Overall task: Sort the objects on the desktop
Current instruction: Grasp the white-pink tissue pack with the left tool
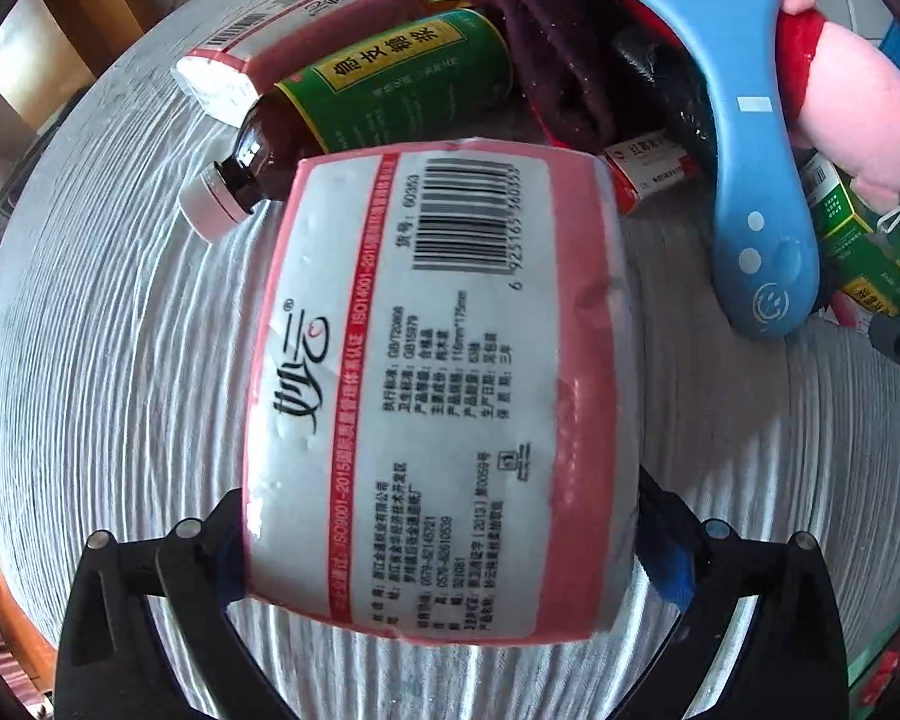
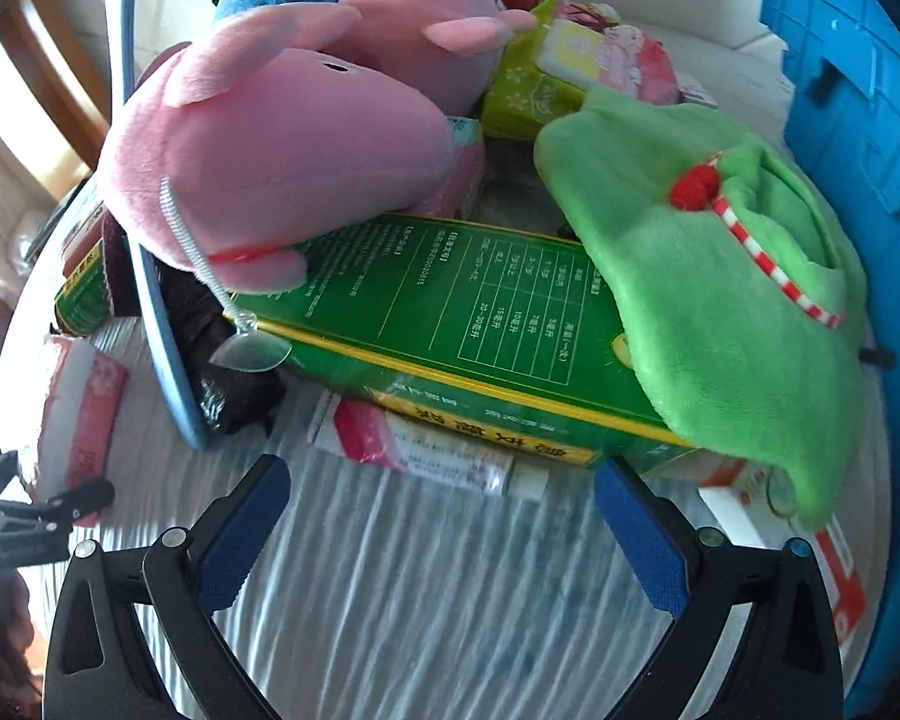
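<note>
Left gripper (image 1: 444, 546): its jaws stand wide, one on each side of the near end of the soft pink-and-white plastic-wrapped tissue pack (image 1: 438, 390); whether the pads press it I cannot tell, and they look just clear of the wrap.

Right gripper (image 2: 441, 534): jaws spread and empty, over bare cloth just short of the pile.

Tissue pack: lying label-up on the grey ribbed worktop (image 1: 120, 330), a little apart from the heap behind it.

Pile: the brown glass syrup bottle with a green label and silver cap (image 1: 330, 114), a blue plastic curved board (image 1: 744, 138), the pink plush pig toy (image 2: 282, 144), the long green cardboard medicine box (image 2: 450, 324), a green fleece pouch with red-and-white trim (image 2: 708, 276) and a small pink-and-white carton (image 2: 426, 450) under the box all lie heaped and touching.

Progress: early, I judge (nearly everything is still jumbled together); no sorted group shows in either view.

Left: most of the heap needs separating.

Only in left view: the tissue pack's barcode side and the bottle.

Only in right view: a blue slotted plastic crate (image 2: 858, 108) at the edge, possibly a destination, and the left gripper's tip beside the pack.
</note>
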`<control>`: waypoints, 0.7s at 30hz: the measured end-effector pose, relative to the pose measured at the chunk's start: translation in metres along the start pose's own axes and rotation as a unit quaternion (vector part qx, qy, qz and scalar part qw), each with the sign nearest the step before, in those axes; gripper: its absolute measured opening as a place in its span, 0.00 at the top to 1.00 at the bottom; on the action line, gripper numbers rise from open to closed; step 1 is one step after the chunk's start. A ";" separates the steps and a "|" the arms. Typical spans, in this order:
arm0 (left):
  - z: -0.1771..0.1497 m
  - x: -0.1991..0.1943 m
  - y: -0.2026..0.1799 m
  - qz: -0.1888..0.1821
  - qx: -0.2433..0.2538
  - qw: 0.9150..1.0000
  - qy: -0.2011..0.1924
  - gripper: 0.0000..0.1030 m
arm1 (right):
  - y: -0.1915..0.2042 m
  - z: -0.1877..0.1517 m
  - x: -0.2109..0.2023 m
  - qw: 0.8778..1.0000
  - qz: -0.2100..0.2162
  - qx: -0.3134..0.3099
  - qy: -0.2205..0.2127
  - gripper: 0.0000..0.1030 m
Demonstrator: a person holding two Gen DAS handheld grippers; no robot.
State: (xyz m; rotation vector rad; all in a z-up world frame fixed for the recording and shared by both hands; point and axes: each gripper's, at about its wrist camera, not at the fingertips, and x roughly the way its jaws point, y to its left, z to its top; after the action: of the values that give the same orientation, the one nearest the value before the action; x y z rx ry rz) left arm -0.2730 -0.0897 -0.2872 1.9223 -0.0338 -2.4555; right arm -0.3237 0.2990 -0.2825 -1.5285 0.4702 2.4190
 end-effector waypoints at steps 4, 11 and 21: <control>0.001 -0.003 -0.003 0.005 -0.015 1.000 0.000 0.01 | -0.008 -0.002 0.008 1.000 0.016 -0.012 -0.019 0.00; 0.010 -0.031 -0.013 0.026 -0.010 0.999 -0.038 0.02 | -0.022 -0.007 0.007 0.997 0.061 -0.003 -0.043 0.00; 0.005 -0.018 -0.022 0.001 0.001 1.000 -0.024 0.11 | 0.024 -0.029 0.006 0.996 0.011 -0.085 -0.001 0.53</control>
State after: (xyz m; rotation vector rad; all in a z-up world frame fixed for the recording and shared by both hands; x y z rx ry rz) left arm -0.2734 -0.0674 -0.2690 1.8637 -0.0392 -2.5012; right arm -0.3107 0.2654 -0.2960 -1.5936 0.2870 2.5344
